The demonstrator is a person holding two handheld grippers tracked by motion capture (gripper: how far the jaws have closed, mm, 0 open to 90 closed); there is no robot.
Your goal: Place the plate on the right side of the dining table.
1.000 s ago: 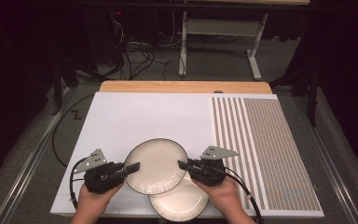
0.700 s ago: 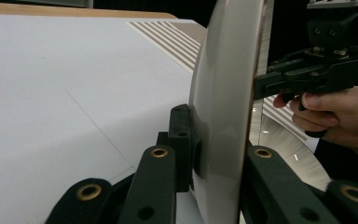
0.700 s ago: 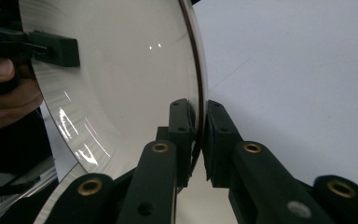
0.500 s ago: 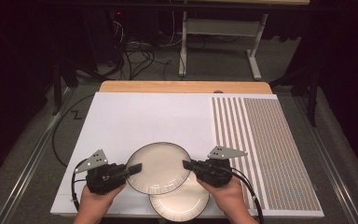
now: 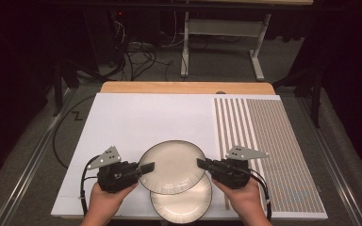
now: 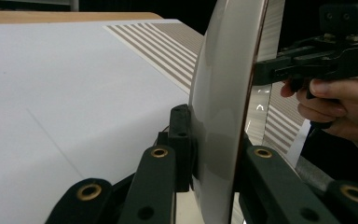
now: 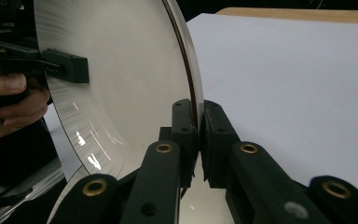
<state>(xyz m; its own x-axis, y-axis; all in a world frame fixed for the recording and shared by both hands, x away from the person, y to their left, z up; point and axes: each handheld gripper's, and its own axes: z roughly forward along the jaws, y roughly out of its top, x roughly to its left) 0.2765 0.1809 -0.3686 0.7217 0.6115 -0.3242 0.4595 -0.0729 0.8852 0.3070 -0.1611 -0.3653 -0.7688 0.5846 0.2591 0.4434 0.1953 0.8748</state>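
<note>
Both tongs on the upper plate (image 5: 172, 167), one at each side of its rim. Left gripper (image 5: 146, 168) is clamped on the rim at my left; in the left gripper view the plate (image 6: 223, 93) stands edge-on between the jaws, with the pad pressed flat against its face. Right gripper (image 5: 201, 164) is clamped on the opposite rim; in the right gripper view the two pads meet on the thin edge of the plate (image 7: 121, 74) with almost no gap. Both sets of jaws are nearly as closed as they go, since the rim is thin.

Reason for the two-sided hold, as I judge it: a wide, shallow plate pinched at one edge alone would sag or twist; opposite grips keep it level and share the weight.

Position: the held plate sits between the two tongs, above and partly overlapping the lower plate (image 5: 181, 205), which lies nearer to me on the white mat (image 5: 136, 117). The striped panel (image 5: 273, 136) lies outboard of my right tongs.

Appearance: round, shallow, glossy cream glaze with a thin dark brown band around the edge; light streaks reflect on the inner face. The lower plate looks like a match.
</note>
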